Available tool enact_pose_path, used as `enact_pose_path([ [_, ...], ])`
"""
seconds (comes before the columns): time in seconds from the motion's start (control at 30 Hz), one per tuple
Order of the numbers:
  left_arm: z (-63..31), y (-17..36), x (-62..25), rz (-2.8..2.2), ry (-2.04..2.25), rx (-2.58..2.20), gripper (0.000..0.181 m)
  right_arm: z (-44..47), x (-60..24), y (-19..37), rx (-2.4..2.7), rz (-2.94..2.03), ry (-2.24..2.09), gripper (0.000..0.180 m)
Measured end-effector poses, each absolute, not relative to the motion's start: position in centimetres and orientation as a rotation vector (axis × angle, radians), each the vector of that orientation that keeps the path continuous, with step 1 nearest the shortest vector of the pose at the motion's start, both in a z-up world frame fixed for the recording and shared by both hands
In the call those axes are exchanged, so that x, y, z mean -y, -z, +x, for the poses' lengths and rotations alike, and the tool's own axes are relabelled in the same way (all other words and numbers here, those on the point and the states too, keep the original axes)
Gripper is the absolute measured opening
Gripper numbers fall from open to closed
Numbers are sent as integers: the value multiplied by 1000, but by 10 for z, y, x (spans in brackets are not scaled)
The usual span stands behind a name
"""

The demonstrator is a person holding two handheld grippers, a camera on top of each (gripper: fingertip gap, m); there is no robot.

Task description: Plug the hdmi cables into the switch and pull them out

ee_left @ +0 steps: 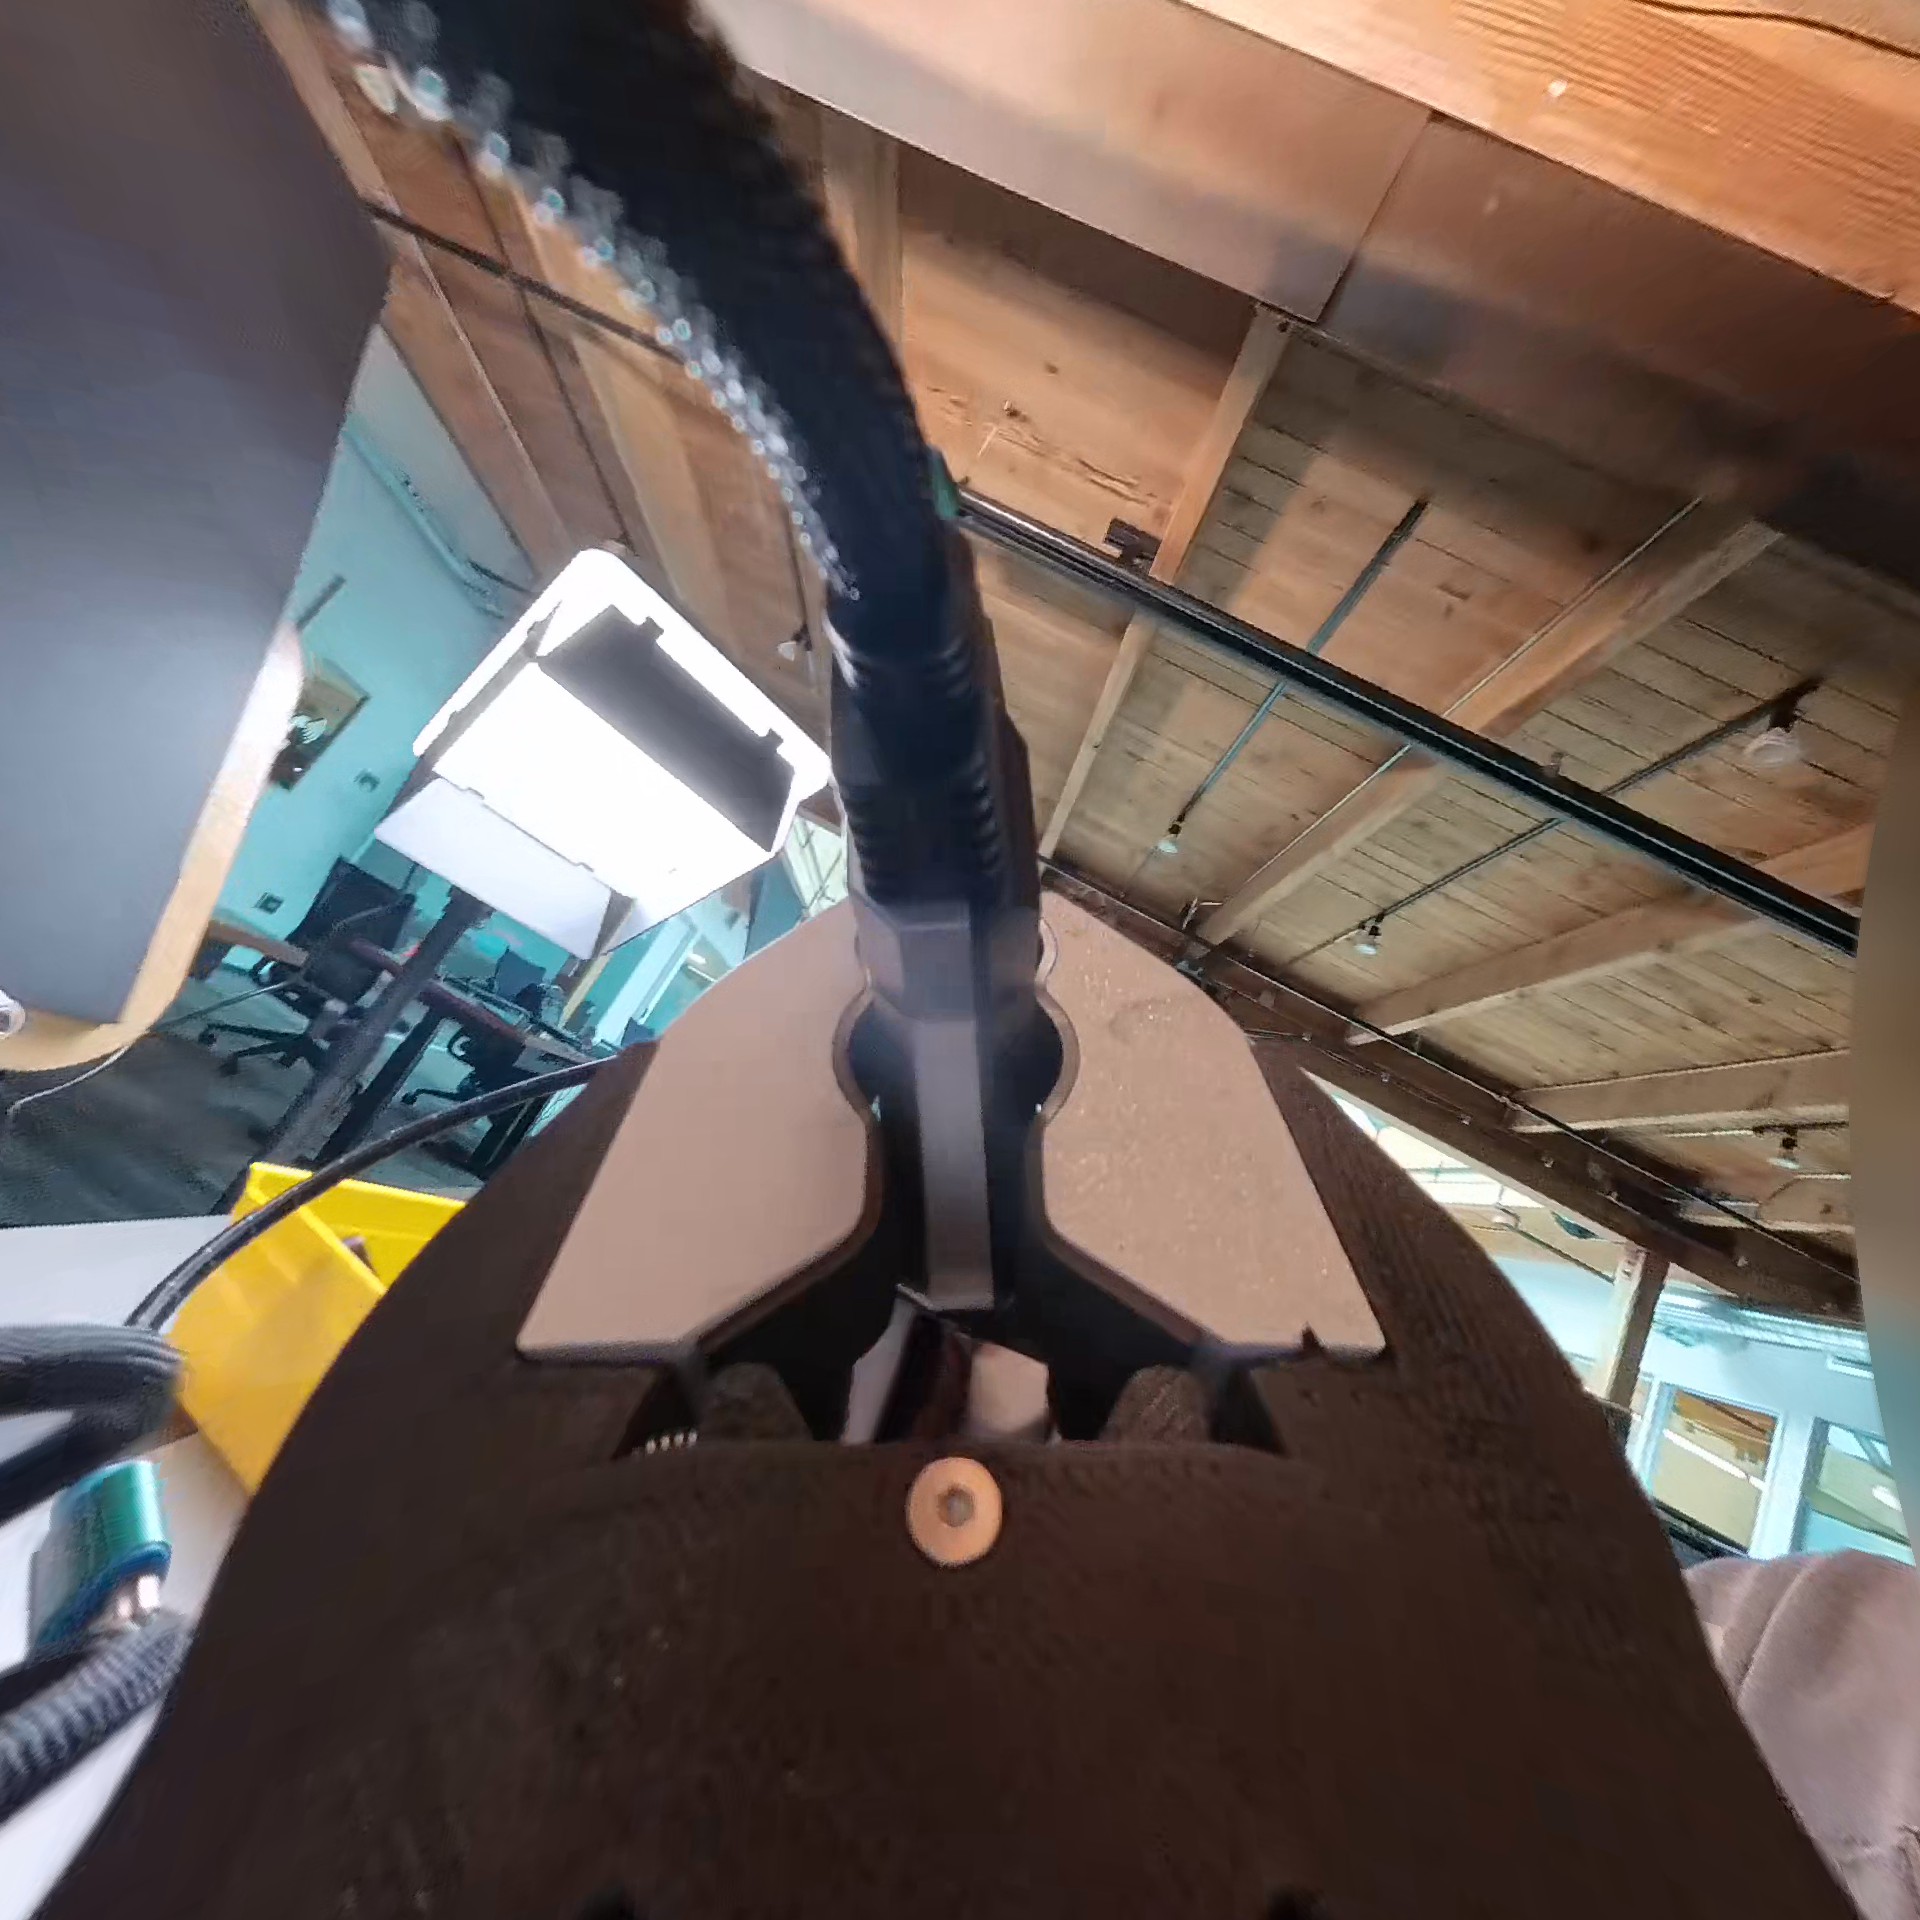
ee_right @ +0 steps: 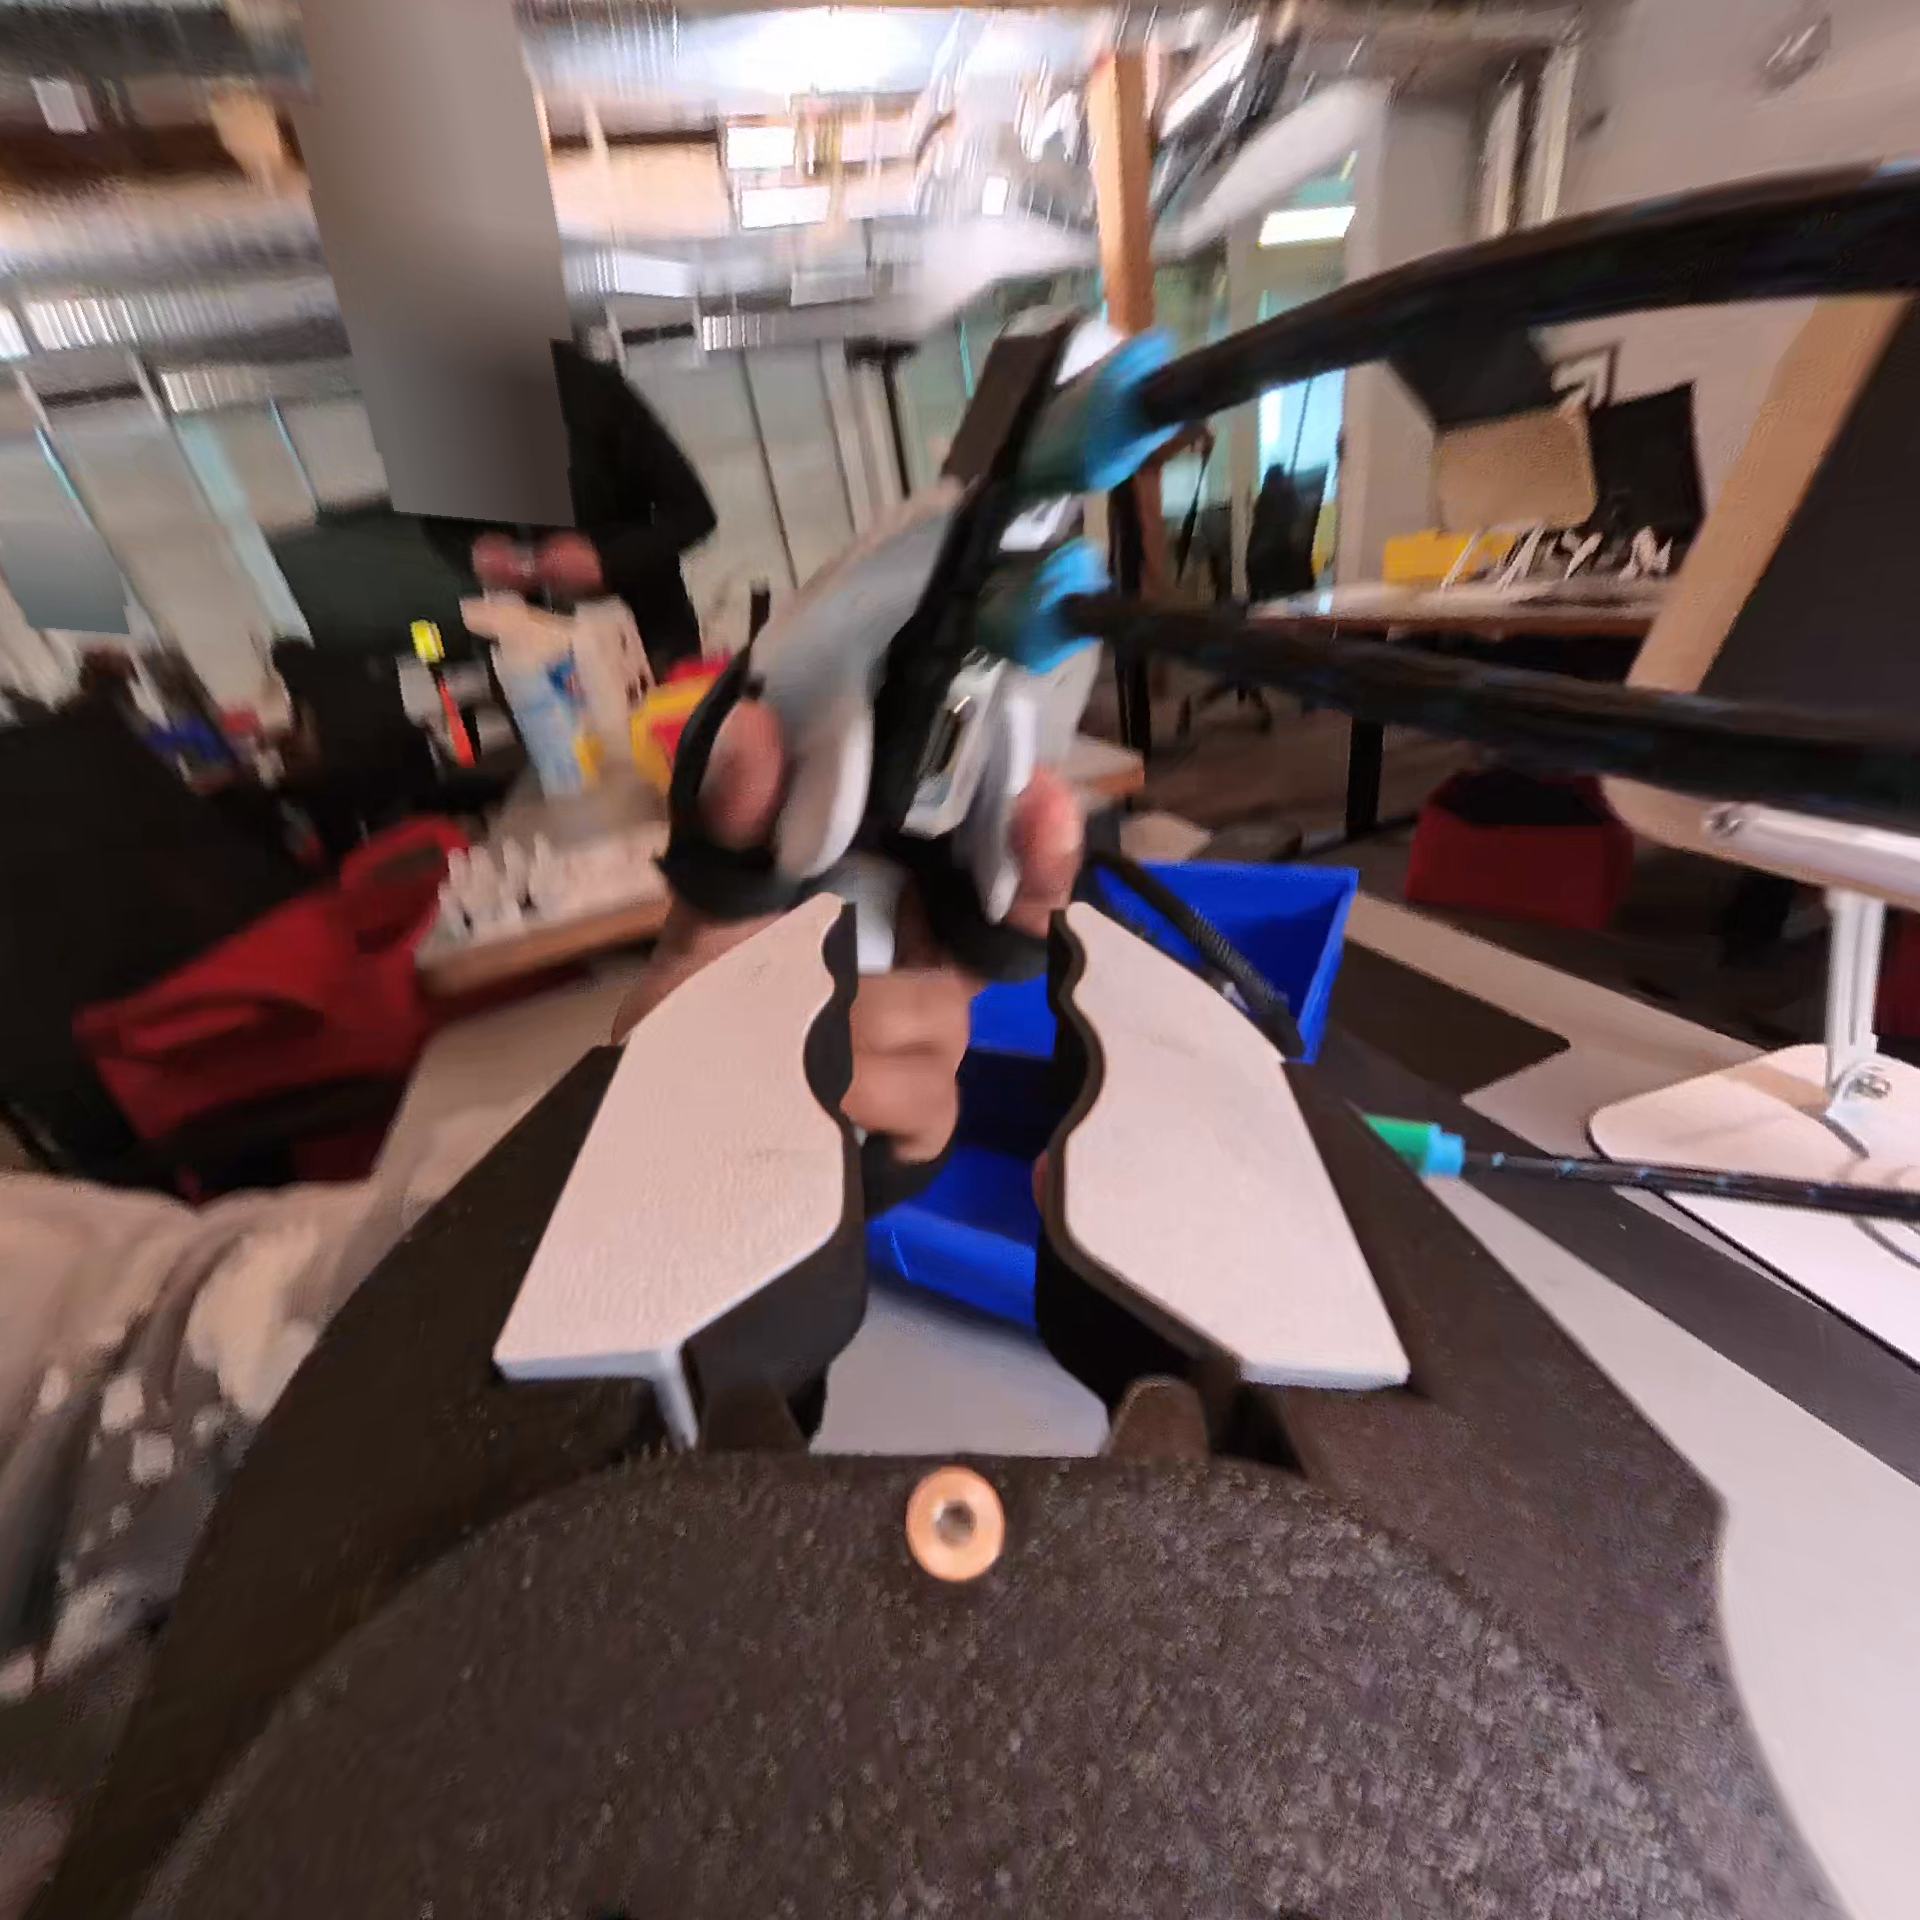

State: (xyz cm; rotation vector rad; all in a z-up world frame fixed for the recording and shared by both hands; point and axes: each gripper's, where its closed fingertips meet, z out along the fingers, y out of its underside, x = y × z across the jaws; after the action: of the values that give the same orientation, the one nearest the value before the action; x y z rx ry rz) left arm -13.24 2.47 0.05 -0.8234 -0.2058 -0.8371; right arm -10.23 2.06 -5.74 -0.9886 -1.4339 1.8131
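Observation:
My left gripper (ee_left: 951, 987) points up at the ceiling and is shut on a black HDMI plug (ee_left: 935, 790). Its braided black cable (ee_left: 769, 260) runs up and to the left. My right gripper (ee_right: 951, 935) is open and empty. Just ahead of it, blurred, a hand (ee_right: 727, 769) holds the left gripper, whose grey finger (ee_right: 852, 644) shows. Beside that is a small silver-white switch (ee_right: 971, 748). Two black cables with blue plugs (ee_right: 1122, 405) lead off from it to the right. A loose cable with a green and blue plug (ee_right: 1423, 1148) lies on the table.
A blue bin (ee_right: 1247, 935) stands behind the right gripper and a yellow bin (ee_left: 281, 1309) at the left. A blue connector and braided cables (ee_left: 104, 1538) lie low left. A stand's flat base (ee_right: 1745, 1112) sits at the right. A person stands behind, with cluttered desks around.

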Motion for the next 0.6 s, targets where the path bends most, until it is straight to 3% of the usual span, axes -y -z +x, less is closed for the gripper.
enact_pose_path([
  [0.2, -90, -3, -33, -861, 815, 46, 23, -82, -44, 23, 1251, -904, -1952, 31],
  [0.37, -70, 1, -40, -952, 773, -39, 25, -64, -40, 12, 1328, -775, -2009, 11],
  [0.6, -35, 24, -42, -1299, 670, -354, 33, -39, -46, 13, 1572, -686, -1957, 13],
])
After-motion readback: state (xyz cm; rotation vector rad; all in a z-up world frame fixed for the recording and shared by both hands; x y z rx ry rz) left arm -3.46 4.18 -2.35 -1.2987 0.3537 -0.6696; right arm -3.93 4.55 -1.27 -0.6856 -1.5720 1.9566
